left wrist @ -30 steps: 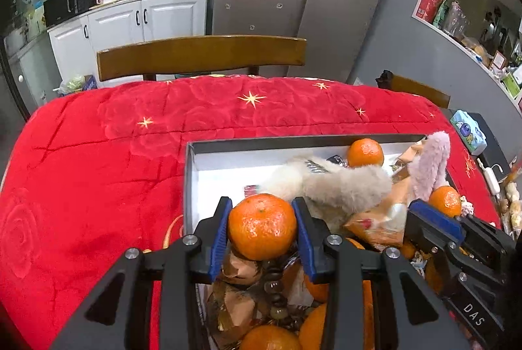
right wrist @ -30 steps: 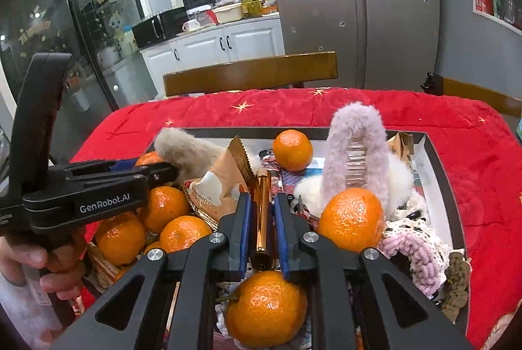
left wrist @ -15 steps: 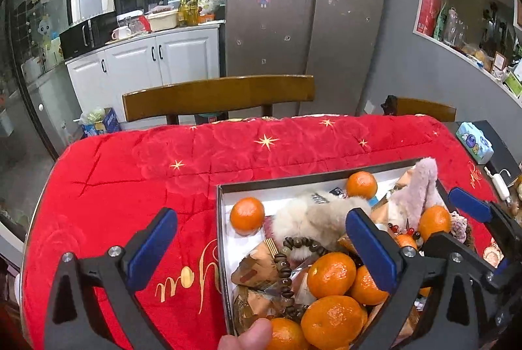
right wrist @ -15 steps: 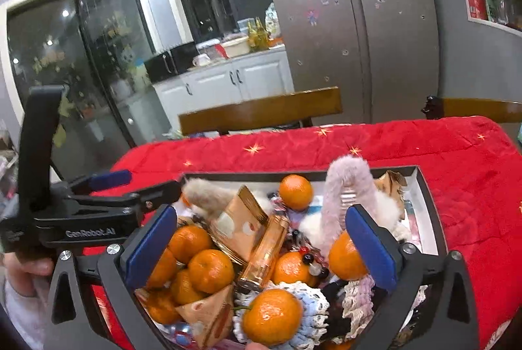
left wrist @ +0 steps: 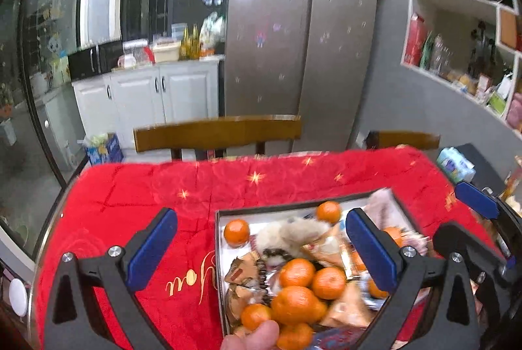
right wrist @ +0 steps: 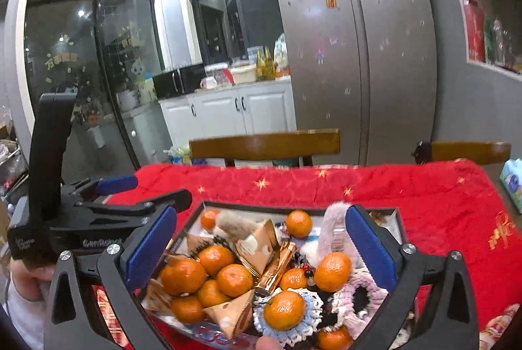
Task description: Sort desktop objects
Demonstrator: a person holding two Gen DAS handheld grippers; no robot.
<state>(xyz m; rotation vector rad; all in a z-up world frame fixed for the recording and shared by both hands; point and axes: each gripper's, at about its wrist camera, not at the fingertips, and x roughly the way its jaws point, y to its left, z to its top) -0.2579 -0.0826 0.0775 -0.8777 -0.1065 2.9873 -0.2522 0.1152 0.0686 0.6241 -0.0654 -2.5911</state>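
Observation:
A grey-rimmed box (left wrist: 217, 239) on the red tablecloth holds several tangerines (left wrist: 297, 271), a beige fluffy hair claw (left wrist: 293, 232), a bead bracelet (left wrist: 261, 258) and snack packets. My left gripper (left wrist: 261, 214) hangs open above its left part, with nothing between the fingers. In the right wrist view the right gripper (right wrist: 261, 213) is open above the same box (right wrist: 399, 229). Below it lie a gold tube (right wrist: 275, 268), a pink fluffy claw (right wrist: 336, 229) and a tangerine on a blue crochet scrunchie (right wrist: 284, 311). The left gripper (right wrist: 161, 188) shows at the left.
The red cloth (left wrist: 137, 196) covers the table left of and beyond the box. Two wooden chairs (left wrist: 215, 131) (left wrist: 403, 139) stand at the far edge. A tissue pack (left wrist: 455, 164) lies at the right. Behind are a fridge and white cabinets. A thumb (left wrist: 257, 337) shows at the bottom.
The left gripper let go of a tangerine and the right of the gold tube; both things now lie in the box. Both grippers opened wide and rose away from the box.

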